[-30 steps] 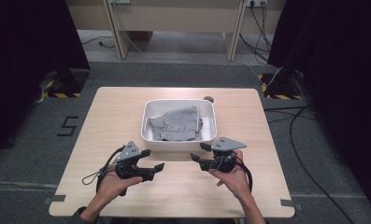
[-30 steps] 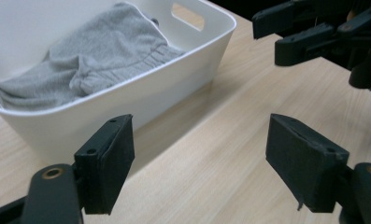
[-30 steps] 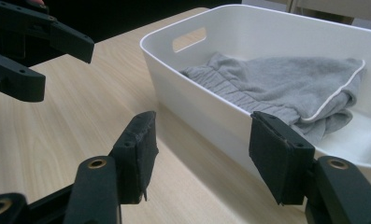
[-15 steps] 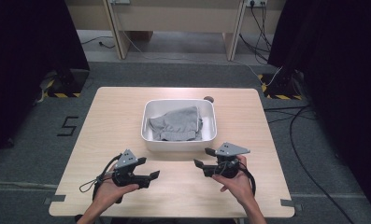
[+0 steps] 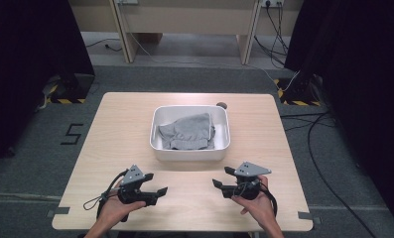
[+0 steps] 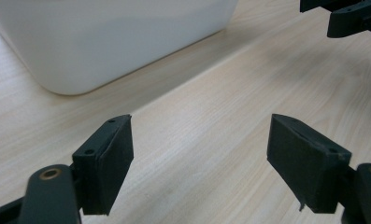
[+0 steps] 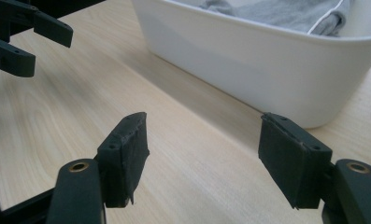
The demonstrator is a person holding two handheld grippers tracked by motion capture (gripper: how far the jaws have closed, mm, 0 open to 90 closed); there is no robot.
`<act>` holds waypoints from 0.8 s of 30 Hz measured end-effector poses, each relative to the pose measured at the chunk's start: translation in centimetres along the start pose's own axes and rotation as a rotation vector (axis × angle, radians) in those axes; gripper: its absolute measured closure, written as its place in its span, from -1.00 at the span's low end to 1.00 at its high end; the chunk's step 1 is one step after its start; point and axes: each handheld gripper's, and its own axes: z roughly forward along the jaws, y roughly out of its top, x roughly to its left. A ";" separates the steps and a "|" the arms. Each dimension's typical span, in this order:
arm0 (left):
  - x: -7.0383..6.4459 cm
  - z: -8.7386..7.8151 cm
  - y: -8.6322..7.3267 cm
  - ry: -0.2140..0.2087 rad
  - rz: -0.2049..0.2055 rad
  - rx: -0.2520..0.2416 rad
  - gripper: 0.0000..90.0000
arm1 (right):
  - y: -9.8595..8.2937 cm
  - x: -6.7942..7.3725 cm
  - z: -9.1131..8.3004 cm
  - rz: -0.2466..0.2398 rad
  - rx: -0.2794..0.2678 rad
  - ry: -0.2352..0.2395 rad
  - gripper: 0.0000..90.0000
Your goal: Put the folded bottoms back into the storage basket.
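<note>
Our left gripper sits low over the near edge of the wooden table with its jaws spread wide and nothing between them, and our right gripper mirrors it across a bare stretch of tabletop, jaws likewise wide apart and empty. Both point inward and slightly toward the white plastic tub that stands just beyond them at the middle of the table. In that tub lies the grey garment, crumpled into a loose heap that fills most of the basin and rises close to its rim; in the right gripper view we see a fold of it with a pale seam along one edge. We judge the garment light, soft and limp, so it should sag and trail from wherever we pinch it and is unlikely to slip from the pads. A raised fold or bunched ridge near the top of the heap looks the best hold, taken with one gripper on each side so the cloth lifts clear of the tub wall.
</note>
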 end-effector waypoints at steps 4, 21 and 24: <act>0.0 0.4 -0.7 0.016 0.012 0.017 -0.50 | -0.6 0.2 0.1 0.002 0.005 -0.003 -0.28; -0.1 0.4 -2.6 0.026 0.023 0.055 -0.52 | -3.2 1.0 0.2 0.014 0.057 -0.016 -0.38; -0.2 0.3 -2.9 0.027 0.029 0.064 -0.52 | -3.7 1.0 0.0 0.011 0.071 -0.025 -0.44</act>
